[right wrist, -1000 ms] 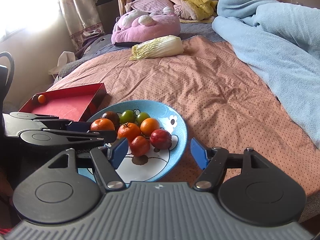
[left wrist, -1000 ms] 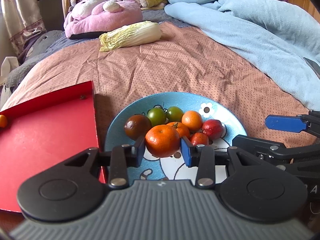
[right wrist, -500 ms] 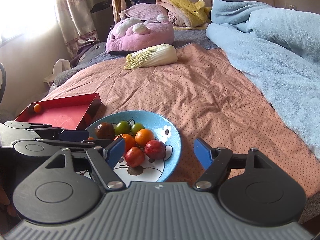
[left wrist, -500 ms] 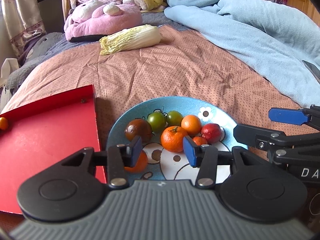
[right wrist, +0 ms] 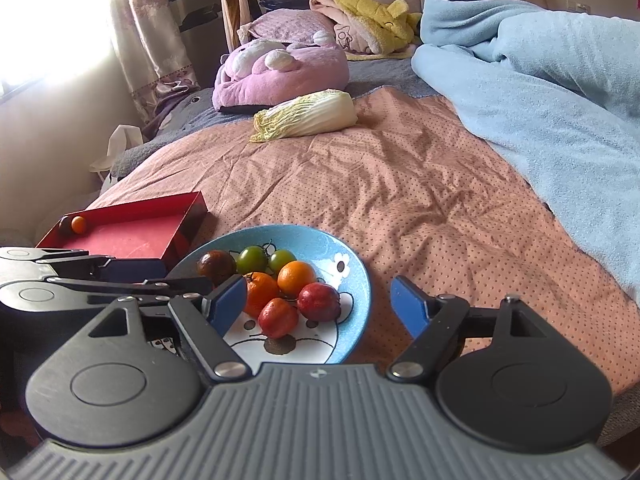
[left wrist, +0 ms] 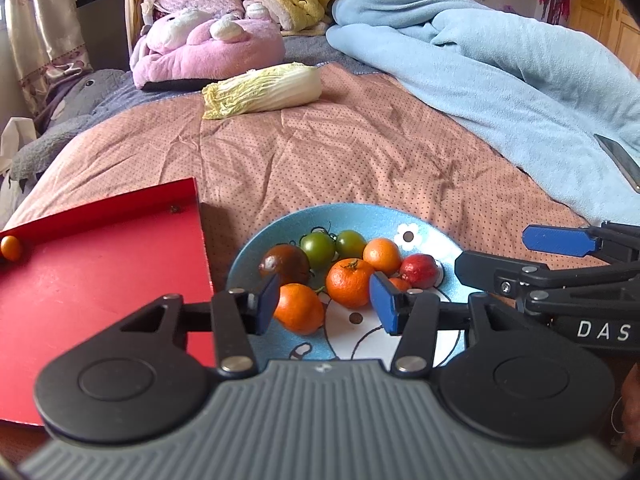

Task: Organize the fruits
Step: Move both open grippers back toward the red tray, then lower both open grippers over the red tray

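A blue plate (left wrist: pixel 424 220) on the bed holds several fruits: two tangerines (left wrist: pixel 299 308) (left wrist: pixel 350 282), a dark tomato (left wrist: pixel 285 266), two green tomatoes (left wrist: pixel 318 246), an orange (left wrist: pixel 382 255) and a red fruit (left wrist: pixel 418 270). My left gripper (left wrist: pixel 325 304) hovers over the plate's near side with its jaws opening. The nearer tangerine lies loose beside the left pad. From the right, my right gripper (right wrist: pixel 318 304) also hovers at the plate (right wrist: pixel 356 268). Its jaws are opening too, with the red fruits (right wrist: pixel 319 302) lying below them, ungripped.
A red tray (left wrist: pixel 100 280) sits left of the plate with a small orange fruit (left wrist: pixel 11 247) in its far corner. Farther up the bed lie a cabbage (left wrist: pixel 264 90), a pink plush (left wrist: pixel 208 52) and a blue blanket (left wrist: pixel 500 68).
The left gripper opened and let go of the tangerine, which now rests on the plate by its left finger. The right gripper's jaws spread a little wider.
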Action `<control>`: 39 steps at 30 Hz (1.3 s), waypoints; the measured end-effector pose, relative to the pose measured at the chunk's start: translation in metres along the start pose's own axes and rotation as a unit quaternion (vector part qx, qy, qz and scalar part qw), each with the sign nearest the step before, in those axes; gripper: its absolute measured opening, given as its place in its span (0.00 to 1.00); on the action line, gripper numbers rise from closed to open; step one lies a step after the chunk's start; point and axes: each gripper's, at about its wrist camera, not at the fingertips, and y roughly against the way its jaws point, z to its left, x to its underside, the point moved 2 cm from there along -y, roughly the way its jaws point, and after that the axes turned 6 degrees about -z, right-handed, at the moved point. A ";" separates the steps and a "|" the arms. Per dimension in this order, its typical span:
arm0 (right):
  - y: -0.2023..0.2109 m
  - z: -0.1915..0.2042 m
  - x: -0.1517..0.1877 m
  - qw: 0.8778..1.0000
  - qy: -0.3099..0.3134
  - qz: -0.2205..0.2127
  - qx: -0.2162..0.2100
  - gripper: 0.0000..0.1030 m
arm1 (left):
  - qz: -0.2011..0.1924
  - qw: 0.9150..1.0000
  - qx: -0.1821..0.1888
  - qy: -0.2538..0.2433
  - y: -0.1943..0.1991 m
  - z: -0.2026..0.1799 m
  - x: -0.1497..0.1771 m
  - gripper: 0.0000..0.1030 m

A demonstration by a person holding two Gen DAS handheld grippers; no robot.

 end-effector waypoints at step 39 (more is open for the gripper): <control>-0.102 0.183 -0.053 0.986 0.102 0.028 -0.132 0.80 | 0.013 0.960 -0.241 0.141 0.019 0.206 -0.005 0.51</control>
